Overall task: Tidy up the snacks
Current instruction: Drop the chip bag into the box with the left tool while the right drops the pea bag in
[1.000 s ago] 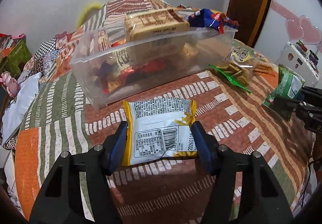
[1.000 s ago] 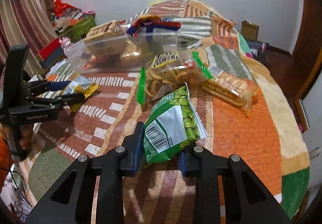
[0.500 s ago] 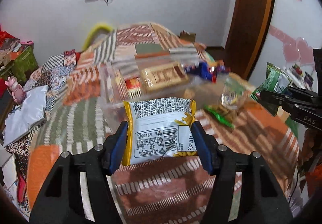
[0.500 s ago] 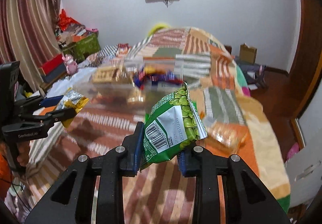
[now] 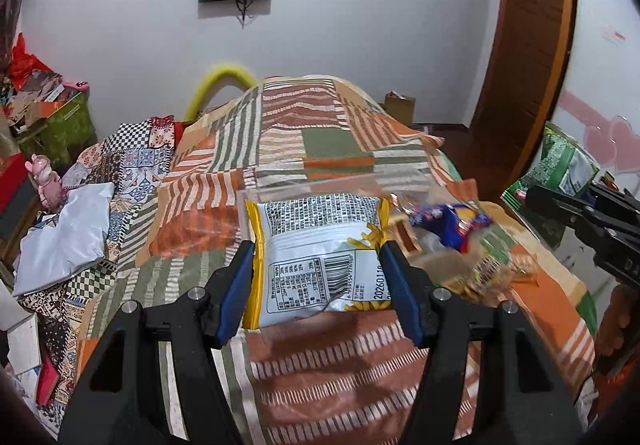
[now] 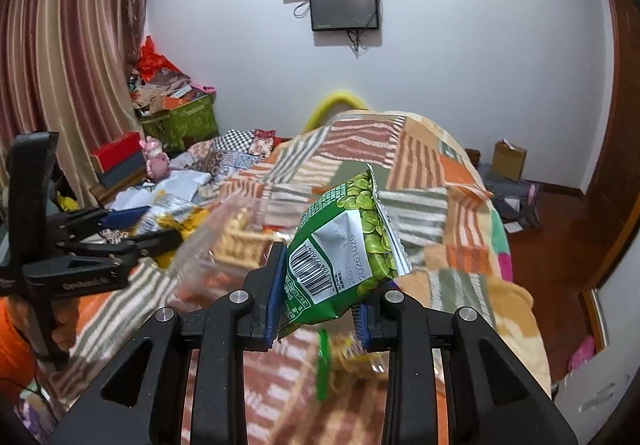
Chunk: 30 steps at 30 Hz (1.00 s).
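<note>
My left gripper point(image 5: 320, 285) is shut on a white and yellow snack packet point(image 5: 316, 253) and holds it in the air above the bed. My right gripper point(image 6: 320, 293) is shut on a green pea snack bag point(image 6: 340, 249), also lifted. The clear plastic bin point(image 5: 400, 205) with snacks lies just beyond the white packet, blurred; a blue packet point(image 5: 448, 221) shows in it. In the right wrist view the bin point(image 6: 224, 233) sits low between the two grippers. The left gripper point(image 6: 132, 229) shows at the left there, the right gripper point(image 5: 568, 205) at the right edge of the left wrist view.
A striped patchwork blanket point(image 5: 320, 141) covers the bed. A clear bag of sticks with a green edge point(image 6: 324, 365) lies below my right gripper. Boxes and clutter point(image 6: 172, 113) stand at the left wall, a wooden door point(image 5: 528, 45) at the right.
Both grippers have risen with their packets and tilted up; the bin and the bed have dropped lower in both views. Both grips are unchanged.
</note>
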Each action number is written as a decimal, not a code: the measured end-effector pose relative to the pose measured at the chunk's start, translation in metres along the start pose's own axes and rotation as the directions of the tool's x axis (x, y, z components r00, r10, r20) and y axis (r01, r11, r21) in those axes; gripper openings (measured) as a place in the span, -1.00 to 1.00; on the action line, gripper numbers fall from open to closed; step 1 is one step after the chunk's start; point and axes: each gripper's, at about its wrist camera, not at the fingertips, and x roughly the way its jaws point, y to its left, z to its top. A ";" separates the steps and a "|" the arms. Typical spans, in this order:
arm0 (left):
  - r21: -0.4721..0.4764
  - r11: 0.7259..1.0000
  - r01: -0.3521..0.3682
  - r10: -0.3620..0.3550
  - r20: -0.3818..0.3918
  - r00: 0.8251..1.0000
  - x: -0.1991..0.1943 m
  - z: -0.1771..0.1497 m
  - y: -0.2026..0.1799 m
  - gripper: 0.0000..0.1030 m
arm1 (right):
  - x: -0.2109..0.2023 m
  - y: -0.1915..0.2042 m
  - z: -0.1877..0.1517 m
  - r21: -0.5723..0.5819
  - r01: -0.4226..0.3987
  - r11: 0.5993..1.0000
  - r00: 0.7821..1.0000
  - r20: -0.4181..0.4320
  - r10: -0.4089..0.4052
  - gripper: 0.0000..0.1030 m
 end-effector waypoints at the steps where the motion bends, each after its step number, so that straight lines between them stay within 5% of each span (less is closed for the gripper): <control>1: -0.005 1.000 -0.006 0.006 -0.003 1.000 0.005 0.004 0.002 0.21 | 0.005 0.002 0.003 -0.001 -0.006 1.000 1.000 0.000 0.006 -0.48; 20: -0.099 0.994 -0.035 0.024 -0.109 0.994 0.091 0.021 0.040 0.21 | 0.134 0.032 0.035 -0.063 -0.067 0.996 0.974 -0.221 0.052 -0.48; 30: -0.091 0.995 -0.038 0.024 -0.143 0.989 0.107 0.020 0.043 0.22 | 0.145 0.029 0.030 -0.062 -0.079 0.995 0.958 -0.281 0.059 -0.38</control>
